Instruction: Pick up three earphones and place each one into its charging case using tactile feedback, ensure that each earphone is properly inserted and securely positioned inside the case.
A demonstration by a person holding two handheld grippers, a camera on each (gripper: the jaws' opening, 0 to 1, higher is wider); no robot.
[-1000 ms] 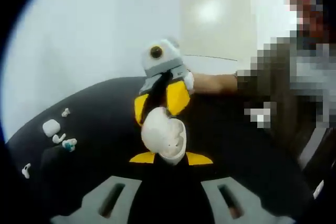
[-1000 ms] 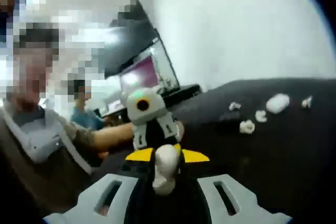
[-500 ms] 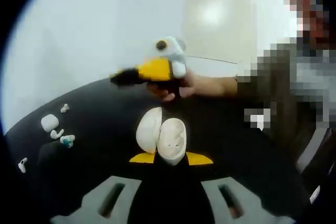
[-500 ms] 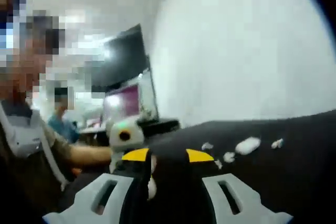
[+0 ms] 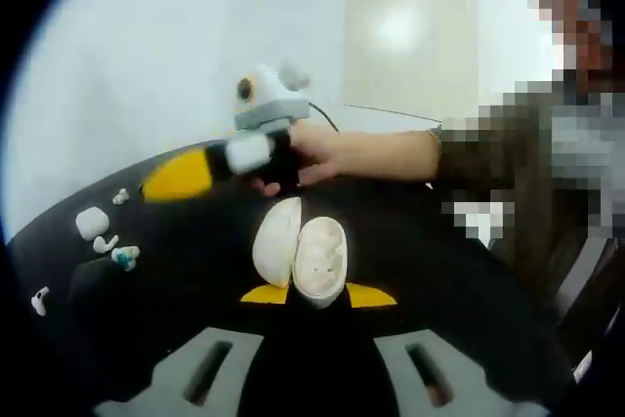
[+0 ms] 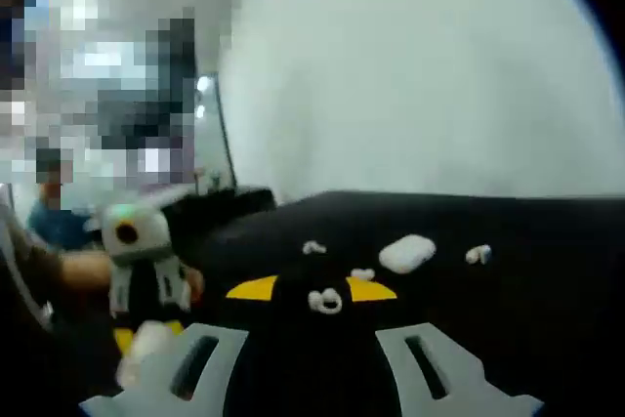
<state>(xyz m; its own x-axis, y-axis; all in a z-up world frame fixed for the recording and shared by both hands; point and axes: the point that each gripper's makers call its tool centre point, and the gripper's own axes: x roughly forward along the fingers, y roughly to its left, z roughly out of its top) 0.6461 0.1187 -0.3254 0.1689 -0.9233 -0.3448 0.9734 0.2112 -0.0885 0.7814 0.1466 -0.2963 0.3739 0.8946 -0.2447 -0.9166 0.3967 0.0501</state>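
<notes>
The left claw (image 5: 317, 292) is pinching the open white clamshell charging case (image 5: 303, 253) upright above the black surface (image 5: 176, 271), presenting its sockets, while the right claw (image 6: 311, 290), spread and empty, is aiming at a small white earphone (image 6: 325, 301) lying there

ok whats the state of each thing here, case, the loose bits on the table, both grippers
open charging case: lid swung open, clamped in the left gripper
left gripper: shut on the case
right gripper: jaws apart, holding nothing
closed white case: lid shut, lying on the black table
loose earphones: lying on the table near the closed case, not in any case
</notes>
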